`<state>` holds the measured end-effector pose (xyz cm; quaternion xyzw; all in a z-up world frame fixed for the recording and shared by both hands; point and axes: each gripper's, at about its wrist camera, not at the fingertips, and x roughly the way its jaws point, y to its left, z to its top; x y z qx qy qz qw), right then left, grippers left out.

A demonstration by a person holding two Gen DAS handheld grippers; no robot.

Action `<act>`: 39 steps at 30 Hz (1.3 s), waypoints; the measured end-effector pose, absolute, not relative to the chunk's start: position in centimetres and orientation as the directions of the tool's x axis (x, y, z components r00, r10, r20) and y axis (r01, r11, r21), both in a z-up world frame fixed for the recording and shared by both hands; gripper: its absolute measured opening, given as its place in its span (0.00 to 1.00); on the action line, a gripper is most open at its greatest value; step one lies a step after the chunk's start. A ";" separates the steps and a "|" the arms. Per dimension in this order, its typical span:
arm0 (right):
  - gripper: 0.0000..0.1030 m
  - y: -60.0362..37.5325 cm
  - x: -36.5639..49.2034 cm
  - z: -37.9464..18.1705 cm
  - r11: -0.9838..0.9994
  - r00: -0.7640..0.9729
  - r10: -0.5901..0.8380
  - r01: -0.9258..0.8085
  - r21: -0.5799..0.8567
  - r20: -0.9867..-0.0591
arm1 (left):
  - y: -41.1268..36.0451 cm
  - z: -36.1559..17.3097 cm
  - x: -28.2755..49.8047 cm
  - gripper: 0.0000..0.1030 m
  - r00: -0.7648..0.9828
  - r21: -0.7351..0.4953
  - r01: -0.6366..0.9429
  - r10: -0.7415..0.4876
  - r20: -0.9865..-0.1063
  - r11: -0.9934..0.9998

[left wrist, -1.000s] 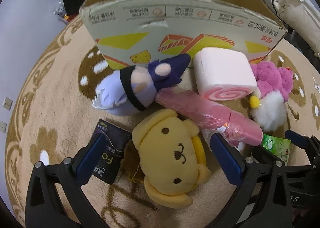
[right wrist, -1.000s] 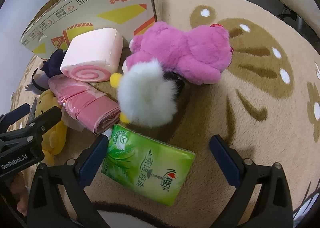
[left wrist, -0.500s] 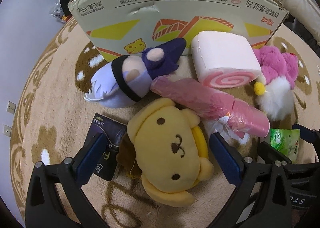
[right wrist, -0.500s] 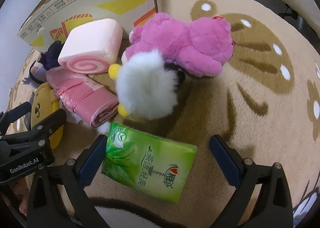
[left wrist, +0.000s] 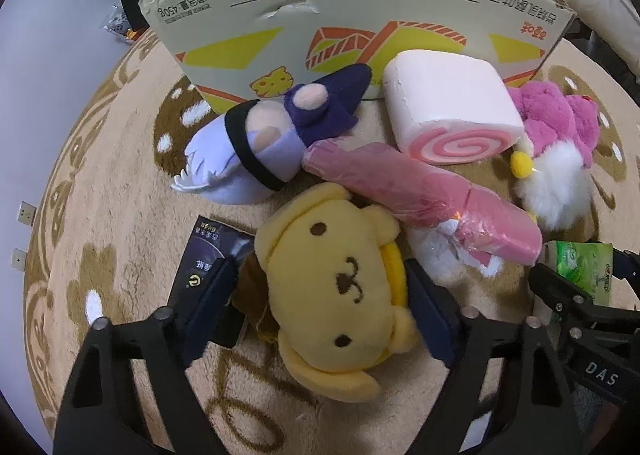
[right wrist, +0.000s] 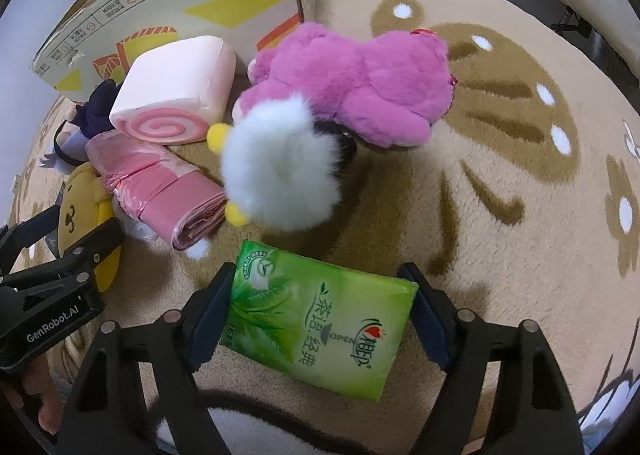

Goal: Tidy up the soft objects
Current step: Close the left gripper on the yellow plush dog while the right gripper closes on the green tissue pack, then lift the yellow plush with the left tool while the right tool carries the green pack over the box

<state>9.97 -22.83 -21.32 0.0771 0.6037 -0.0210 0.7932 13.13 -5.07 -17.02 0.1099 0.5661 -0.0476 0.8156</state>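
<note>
my left gripper (left wrist: 320, 295) pinches the yellow dog plush (left wrist: 336, 287) lying on the rug (left wrist: 100, 183). my right gripper (right wrist: 320, 315) clamps the green tissue pack (right wrist: 320, 319), in front of the cardboard box (right wrist: 180, 3).

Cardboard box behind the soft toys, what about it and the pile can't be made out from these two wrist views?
- Cardboard box: inside unseen in both views; its printed front wall blocks it.
- Dark paper packet: left wrist view, partly behind the left gripper finger and yellow dog plush.
- Pink bear plush: face unseen, right wrist view; white fluffy toy overlaps it.
- Green tissue pack: whether the right gripper pads touch it.
</note>
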 end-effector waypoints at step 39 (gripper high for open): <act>0.82 -24.7 7.6 -12.1 0.959 0.583 0.207 0.037 0.280 -0.786 | -2.8 -8.9 11.0 0.60 0.571 0.073 0.116 -0.006 -0.821 0.991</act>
